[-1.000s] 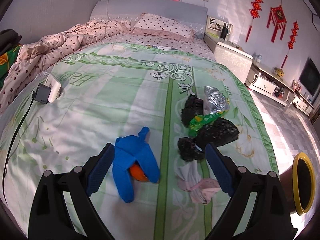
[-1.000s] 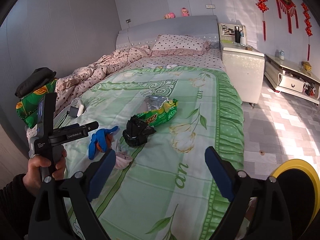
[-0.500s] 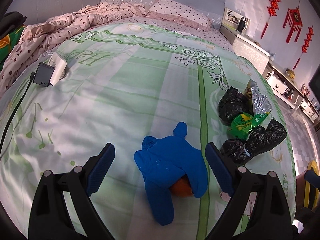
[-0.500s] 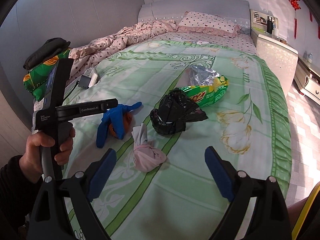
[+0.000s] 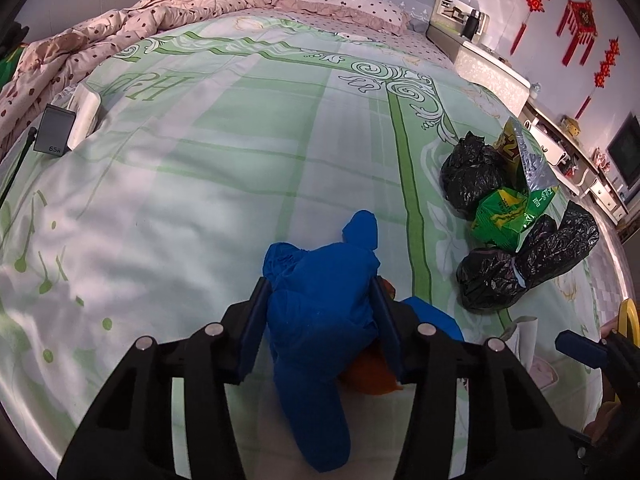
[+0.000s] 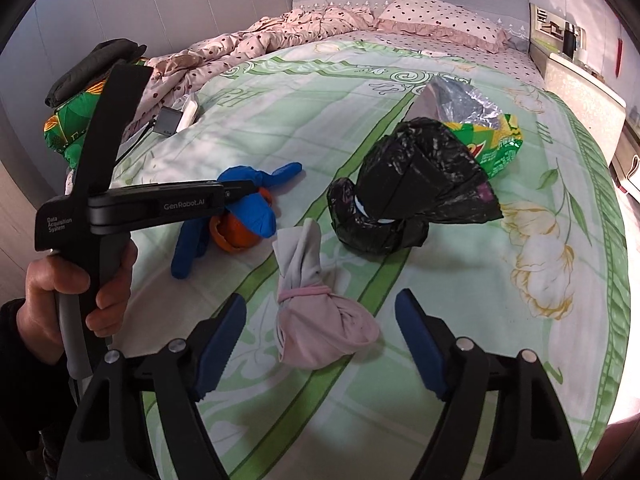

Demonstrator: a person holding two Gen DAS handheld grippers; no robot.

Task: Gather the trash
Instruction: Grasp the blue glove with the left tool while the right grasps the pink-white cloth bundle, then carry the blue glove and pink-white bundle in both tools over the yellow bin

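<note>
A blue plastic bag with an orange peel under it lies on the green bedspread. My left gripper is closing on this bag, and both pads touch its sides. The right wrist view shows the same grip on the blue bag. A pink tied bundle lies between the jaws of my right gripper, which are closing with the pads still apart from it. Behind it sit black bags and a green snack packet.
A grey charger and a white plug block lie at the bed's left edge near a crumpled pink quilt. A yellow-rimmed bin stands on the floor at the right. Folded clothes are stacked at the far left.
Both grippers came down toward the bed. The left jaws narrowed onto the blue bag. The right gripper moved left over the pink bundle and its jaws narrowed a little.
</note>
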